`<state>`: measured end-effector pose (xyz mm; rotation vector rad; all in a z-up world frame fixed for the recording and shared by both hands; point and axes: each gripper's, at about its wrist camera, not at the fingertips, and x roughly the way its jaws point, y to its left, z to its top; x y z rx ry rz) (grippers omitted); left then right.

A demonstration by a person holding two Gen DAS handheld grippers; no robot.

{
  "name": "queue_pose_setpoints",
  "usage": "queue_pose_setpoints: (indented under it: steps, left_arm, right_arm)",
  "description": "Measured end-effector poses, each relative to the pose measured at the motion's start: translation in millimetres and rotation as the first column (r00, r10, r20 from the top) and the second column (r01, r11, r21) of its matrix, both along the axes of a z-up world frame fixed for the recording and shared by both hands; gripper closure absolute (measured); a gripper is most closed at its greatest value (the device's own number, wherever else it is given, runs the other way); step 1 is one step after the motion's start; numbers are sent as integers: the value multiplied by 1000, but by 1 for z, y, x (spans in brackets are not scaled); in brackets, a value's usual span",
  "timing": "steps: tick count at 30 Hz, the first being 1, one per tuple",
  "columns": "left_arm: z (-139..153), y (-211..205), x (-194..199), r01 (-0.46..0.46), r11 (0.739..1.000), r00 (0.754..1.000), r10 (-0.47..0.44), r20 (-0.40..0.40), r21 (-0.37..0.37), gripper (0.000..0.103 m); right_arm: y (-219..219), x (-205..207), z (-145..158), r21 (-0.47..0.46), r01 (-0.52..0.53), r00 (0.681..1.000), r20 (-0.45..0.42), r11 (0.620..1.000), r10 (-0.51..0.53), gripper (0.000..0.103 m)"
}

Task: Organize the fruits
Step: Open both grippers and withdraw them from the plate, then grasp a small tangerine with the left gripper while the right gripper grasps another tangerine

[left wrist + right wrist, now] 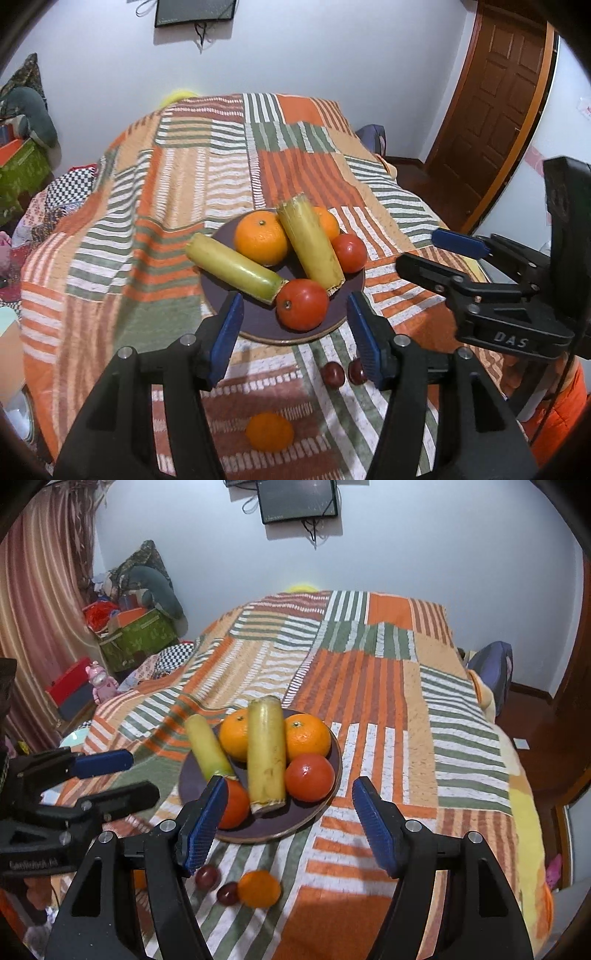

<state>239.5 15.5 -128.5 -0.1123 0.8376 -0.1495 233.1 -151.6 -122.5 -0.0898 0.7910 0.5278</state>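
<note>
Fruit sorting, plate (325,808) mostly loaded — three loose pieces left on the bedspread (369,672).
Plate holds cane sections, oranges, tomatoes; a small orange (258,889) and two dark red fruits (207,877) lie just before it; left gripper (293,339) and right gripper (288,823) both gape empty — next, a descent onto one.

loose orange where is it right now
The loose orange lies on the bedspread, off the plate on its near side, just right of two small dark red fruits in the right wrist view.

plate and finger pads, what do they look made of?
Plate: probably wood or ply under matte dark purple paint; a pale layered edge shows along the near rim. Pads on the right gripper: blue, ridged, dull, likely rubber or soft plastic.
</note>
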Motion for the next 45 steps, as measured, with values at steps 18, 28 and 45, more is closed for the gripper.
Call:
queue_pose_setpoints:
  steps: [18, 28, 45]
  left_arm:
    - [-46, 16, -47, -20, 1000, 993, 22, -119, 11, 44]
    - [-80, 5, -53, 6, 1000, 984, -6, -179, -1, 53]
    - [-95, 12, -45, -16, 999, 983, 21, -180, 31, 65]
  right_arm:
    - [-2, -46, -25, -36, 0, 998, -58, 999, -2, 34]
    - [4, -47, -56, -41, -14, 991, -135, 999, 9, 48]
    - [13, -32, -76, -5, -19, 980, -200, 1000, 18, 71]
